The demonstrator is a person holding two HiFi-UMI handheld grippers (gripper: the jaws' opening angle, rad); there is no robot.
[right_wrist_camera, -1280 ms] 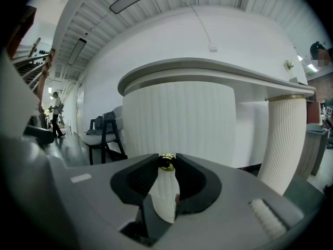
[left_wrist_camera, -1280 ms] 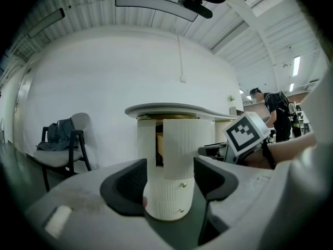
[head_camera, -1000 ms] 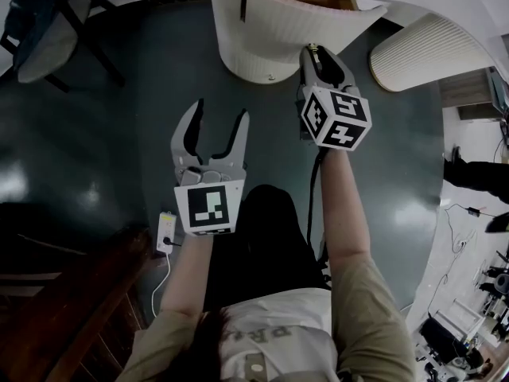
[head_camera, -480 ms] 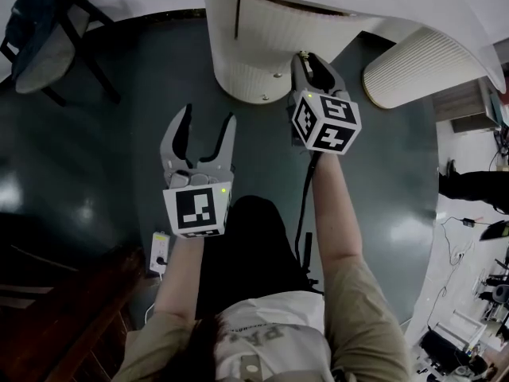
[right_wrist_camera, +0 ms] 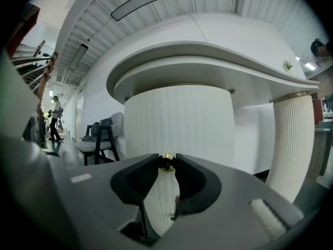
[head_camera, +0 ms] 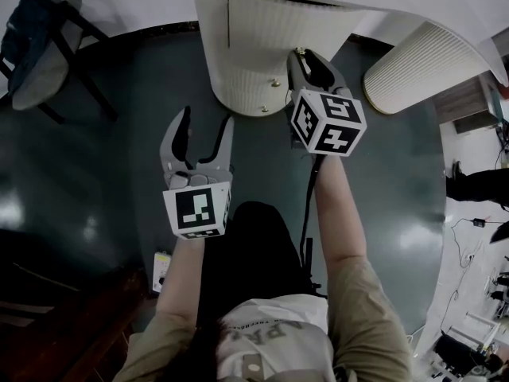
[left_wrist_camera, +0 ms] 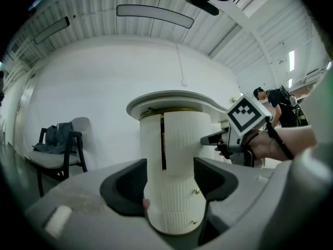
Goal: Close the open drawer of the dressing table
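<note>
From where I stand, the dressing table (head_camera: pixel 238 70) is a white, ribbed, round pedestal under a wide curved top. Its open drawer (head_camera: pixel 278 26) is the top one, its ribbed front standing a little proud of the pedestal. The right gripper (head_camera: pixel 302 58) reaches level to that front, jaws nearly together and pinched on the drawer's small brass knob (right_wrist_camera: pixel 166 162). The left gripper (head_camera: pixel 207 122) hangs back over the dark glossy floor (head_camera: pixel 103 157), jaws wide apart and gripping nothing. Just right of the right gripper stands a second ribbed leg (head_camera: pixel 421 62). A chair (head_camera: pixel 40 38) with clothes on it sits well off to the left, and a white power strip (head_camera: pixel 161 270) lies by the person's left arm. Only the right gripper view shows the knob caught between the pads. The left gripper view alone shows the dark gap (left_wrist_camera: pixel 163 139) beside the drawer front. Two more brass knobs (left_wrist_camera: pixel 196 190) sit lower on the pedestal. The head view shows neither knob grip nor gap.
</note>
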